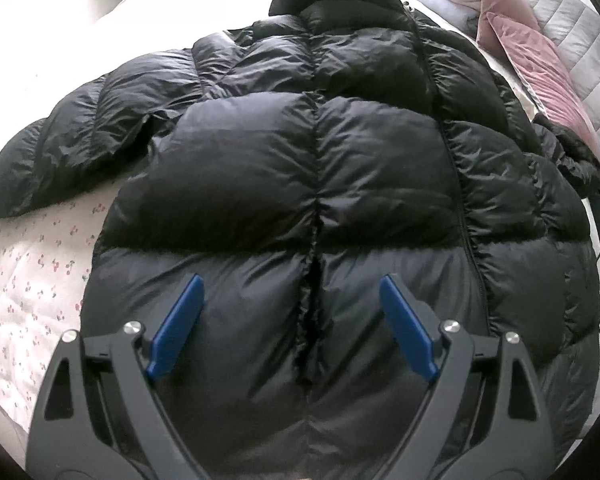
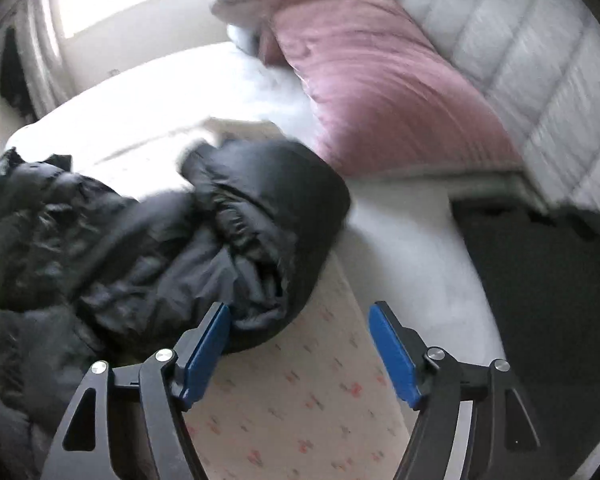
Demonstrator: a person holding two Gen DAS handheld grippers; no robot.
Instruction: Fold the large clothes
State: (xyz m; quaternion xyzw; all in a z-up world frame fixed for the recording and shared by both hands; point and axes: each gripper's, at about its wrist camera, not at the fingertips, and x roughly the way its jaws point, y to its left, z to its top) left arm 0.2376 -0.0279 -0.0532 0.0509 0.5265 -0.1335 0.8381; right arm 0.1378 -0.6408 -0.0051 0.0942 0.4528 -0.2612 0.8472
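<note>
where quilt shows, one black jacket (image 1: 316, 168), two pink pillows (image 1: 540, 64)

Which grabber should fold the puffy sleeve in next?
Probably the right gripper. Its open jaws sit beside the bunched sleeve of the jacket. The left gripper hovers open over the jacket's middle.

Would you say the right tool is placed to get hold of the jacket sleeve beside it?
Probably yes: the right tool is open, nothing covers the jacket sleeve, and its cuff end sits by the left pad.
</note>
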